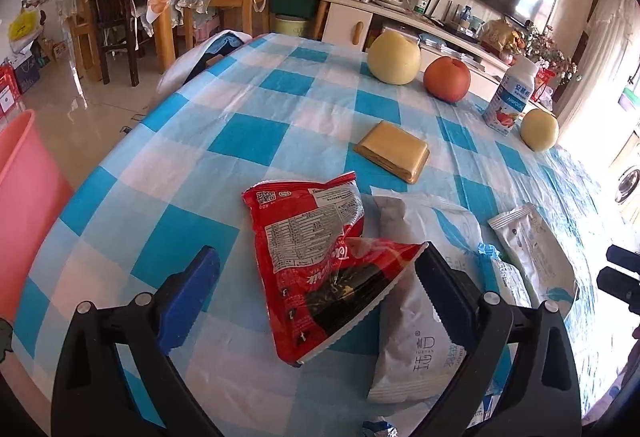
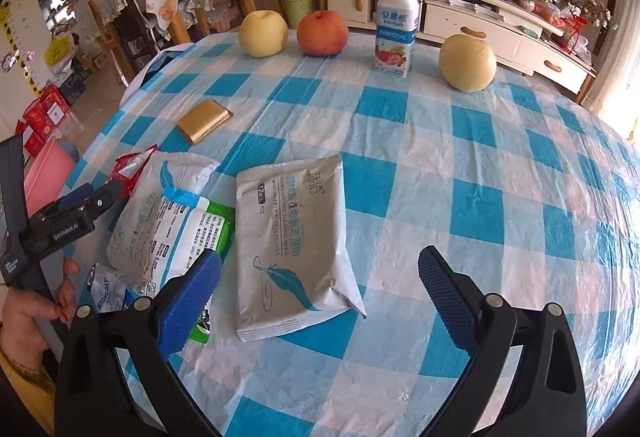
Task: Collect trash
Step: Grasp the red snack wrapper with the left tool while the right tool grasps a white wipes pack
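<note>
A crumpled red snack wrapper (image 1: 304,233) stands on the blue-checked tablecloth (image 1: 248,141). My left gripper (image 1: 318,253) is open around it, and the wrapper's corner reaches the right finger. A white wipes packet (image 1: 416,321) lies under that finger. In the right wrist view a grey packet with a feather print (image 2: 292,237) lies flat between the fingers of my open right gripper (image 2: 320,255), nearer the left finger. To its left lie a white-and-blue packet (image 2: 160,213), a green packet (image 2: 216,221) and the red wrapper (image 2: 132,169).
A pink bin (image 1: 24,213) stands on the floor off the table's left edge. A flat gold packet (image 1: 394,151) lies mid-table. Two pears (image 2: 263,33) (image 2: 467,63), an apple (image 2: 322,33) and a yogurt bottle (image 2: 395,33) line the far edge. A person's hand (image 2: 28,309) holds the left gripper.
</note>
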The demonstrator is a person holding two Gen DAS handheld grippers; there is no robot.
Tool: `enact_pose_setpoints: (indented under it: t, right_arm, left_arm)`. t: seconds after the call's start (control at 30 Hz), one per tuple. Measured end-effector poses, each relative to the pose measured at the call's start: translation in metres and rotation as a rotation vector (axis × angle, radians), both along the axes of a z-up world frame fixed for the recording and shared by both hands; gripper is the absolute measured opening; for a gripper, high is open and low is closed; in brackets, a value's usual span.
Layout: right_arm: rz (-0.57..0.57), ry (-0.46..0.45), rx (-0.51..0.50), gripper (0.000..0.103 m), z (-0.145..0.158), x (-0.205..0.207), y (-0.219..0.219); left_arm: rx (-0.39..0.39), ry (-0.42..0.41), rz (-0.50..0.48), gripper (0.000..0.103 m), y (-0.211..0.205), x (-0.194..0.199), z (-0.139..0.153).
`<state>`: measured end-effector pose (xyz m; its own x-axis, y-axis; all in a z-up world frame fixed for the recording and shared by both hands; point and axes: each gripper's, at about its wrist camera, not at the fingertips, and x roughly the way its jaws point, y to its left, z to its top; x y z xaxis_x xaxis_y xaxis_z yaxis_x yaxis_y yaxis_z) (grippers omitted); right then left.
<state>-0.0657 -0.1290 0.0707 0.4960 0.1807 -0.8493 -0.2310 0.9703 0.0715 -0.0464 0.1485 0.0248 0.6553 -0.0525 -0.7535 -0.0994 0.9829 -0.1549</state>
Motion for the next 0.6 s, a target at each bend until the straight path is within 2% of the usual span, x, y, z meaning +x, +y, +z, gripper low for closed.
enact_pose_setpoints:
  t: [0.17, 0.3, 0.43, 0.6]
  right_arm:
    - [0.027, 0.018, -0.042, 0.098, -0.015, 0.002, 0.01]
    - [0.033, 0.029, -0.053, 0.098, -0.024, 0.007, 0.014]
    - [0.067, 0.033, -0.066, 0.098, -0.031, 0.01, 0.023]
    - [0.097, 0.031, -0.143, 0.098, -0.046, 0.013, 0.035]
  left_arm:
    - [-0.019, 0.03, 0.001, 0.097, 0.001, 0.009, -0.01]
    - [-0.044, 0.022, 0.0, 0.096, 0.001, 0.013, -0.012]
    - [-0.045, 0.007, -0.011, 0.083, -0.002, 0.016, -0.012]
    - [-0.05, 0.004, -0.006, 0.079, 0.0, 0.018, -0.013]
